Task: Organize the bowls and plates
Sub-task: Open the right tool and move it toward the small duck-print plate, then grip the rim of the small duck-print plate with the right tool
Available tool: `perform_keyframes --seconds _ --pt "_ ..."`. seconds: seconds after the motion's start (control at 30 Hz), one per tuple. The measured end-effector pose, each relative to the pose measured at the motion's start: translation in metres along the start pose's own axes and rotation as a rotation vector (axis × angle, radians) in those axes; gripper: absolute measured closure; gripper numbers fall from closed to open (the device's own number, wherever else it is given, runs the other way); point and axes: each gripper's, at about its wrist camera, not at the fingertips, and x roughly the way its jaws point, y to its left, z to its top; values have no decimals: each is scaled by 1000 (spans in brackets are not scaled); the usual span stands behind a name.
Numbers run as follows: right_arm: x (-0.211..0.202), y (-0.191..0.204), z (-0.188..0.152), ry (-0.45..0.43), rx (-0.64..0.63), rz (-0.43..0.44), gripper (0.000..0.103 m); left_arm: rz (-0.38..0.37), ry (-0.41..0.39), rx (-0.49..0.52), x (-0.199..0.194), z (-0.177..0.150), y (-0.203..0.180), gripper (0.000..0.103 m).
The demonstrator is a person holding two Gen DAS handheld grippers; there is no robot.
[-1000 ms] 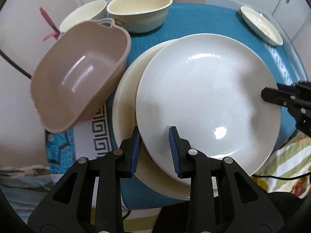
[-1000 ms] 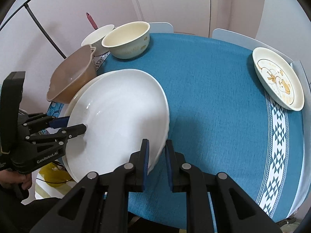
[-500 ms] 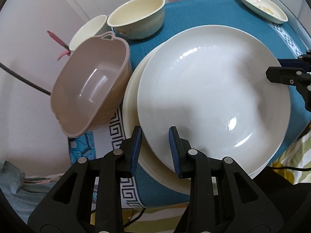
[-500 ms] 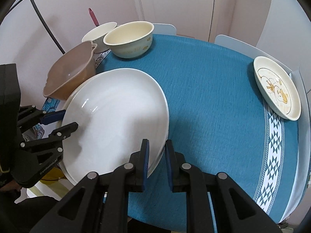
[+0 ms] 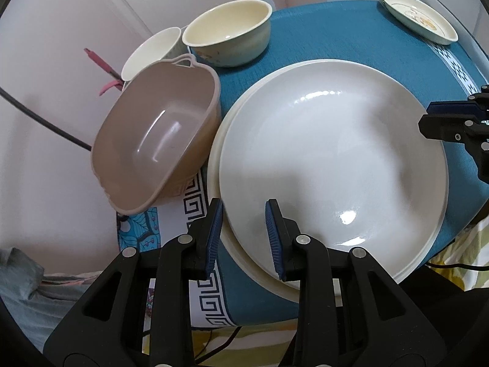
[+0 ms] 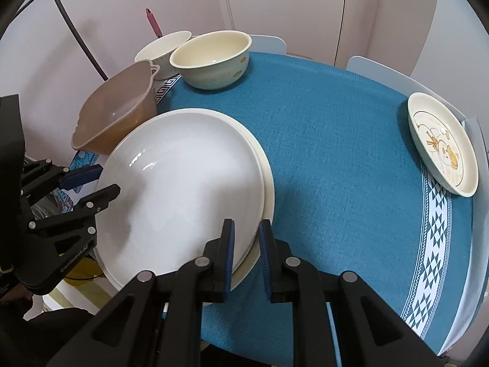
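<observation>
Both pairs of fingers stand apart around the rim of the white plate (image 5: pixel 333 165), one finger above and one below, with visible gaps: the left gripper (image 5: pixel 244 232) straddles the near-left edge in its own view, and the right gripper (image 6: pixel 247 253) straddles the opposite edge, so neither is clamped. That white plate lies on top of a cream plate (image 6: pixel 268 180), whose rim shows as a crescent around it, near the edge of the tabletop (image 6: pixel 336 153), which is covered by a blue cloth. A brown plastic bowl (image 5: pixel 159 146) leans tilted against the stack's far-left side, touching the cream rim. Beyond it stand a cream bowl (image 5: pixel 227 35) and, just beside it, a white bowl (image 5: pixel 149 52). A small patterned plate (image 6: pixel 443 143) sits well apart at the far right edge of the tabletop.
</observation>
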Motion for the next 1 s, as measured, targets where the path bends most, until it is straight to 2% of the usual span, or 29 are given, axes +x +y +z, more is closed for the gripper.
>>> perform_keyframes --seconds 0.13,0.27,0.37,0.4,0.43,0.47,0.5,0.53,0.57,0.73,0.83,0.9,1.0 --pt "-11 -1 2 -38 13 25 88 -2 -18 -14 -10 3 6 77" --pt "-31 -4 9 -91 32 39 88 -17 -97 -50 -36 17 17 77" --pt "-47 -12 17 -112 76 59 88 -67 -163 -83 -58 34 30 74" --pt "-53 -15 19 -121 90 62 87 -82 -172 -89 -60 40 33 68" --pt "-59 -17 19 -137 101 56 79 -102 -187 -98 -65 48 37 33" --pt "-68 -20 20 -166 112 43 56 -108 -208 -106 -70 52 37 3" --pt "-73 -22 21 -186 119 38 41 -107 -240 -114 -74 56 38 1" --pt "-80 -25 21 -210 130 36 14 -108 -280 -119 -82 59 37 0" --pt "-86 -28 21 -231 142 30 7 -115 -302 -111 -86 64 36 0" --pt "-111 -51 16 -298 208 -47 7 -213 -329 -64 -92 95 20 0" --pt "-128 -70 11 -314 250 -113 1 -294 -352 -13 -92 125 8 0" --pt "-143 -83 7 -339 294 -177 1 -331 -374 18 -94 143 0 0" --pt "-164 -103 5 -370 353 -225 1 -388 -387 71 -101 172 -19 0"
